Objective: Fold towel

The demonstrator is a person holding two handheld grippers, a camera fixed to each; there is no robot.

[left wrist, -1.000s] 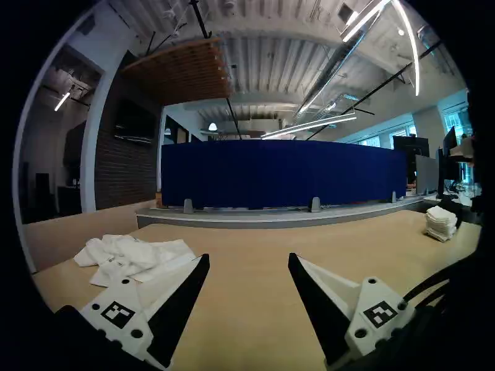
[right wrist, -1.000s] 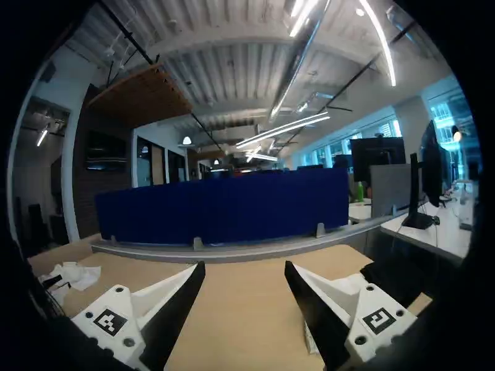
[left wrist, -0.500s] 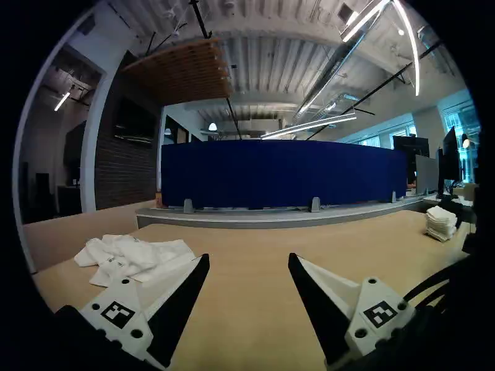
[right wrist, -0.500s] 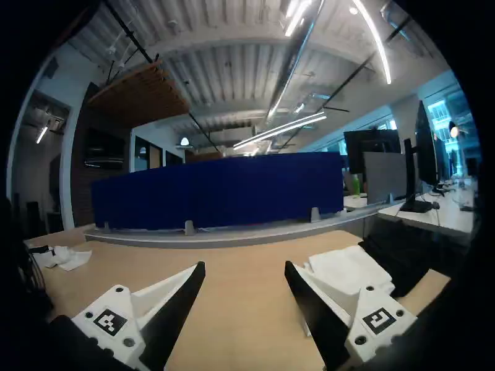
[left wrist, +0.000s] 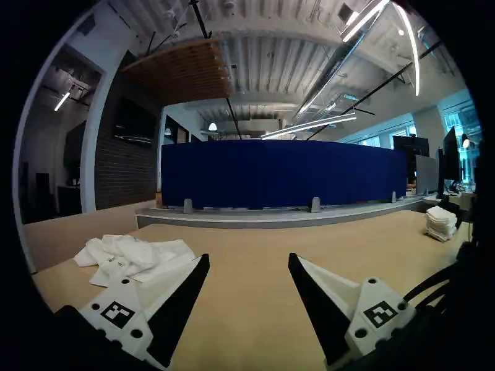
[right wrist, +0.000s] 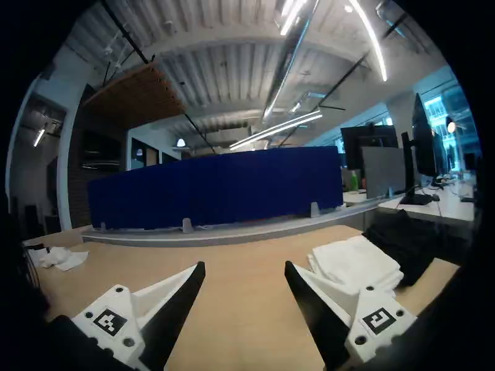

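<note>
Swinging round over the past second, the right gripper (right wrist: 244,266) now faces a folded stack (right wrist: 356,263) of white cloths at the right end of the table (right wrist: 247,256), its jaws spread and empty. Its partner, the left gripper (left wrist: 248,255), unmoved and equally spread, hovers just beside the crumpled towel (left wrist: 133,255). Folding it well likely means pinching two separate corners and pulling the heap flat first.
</note>
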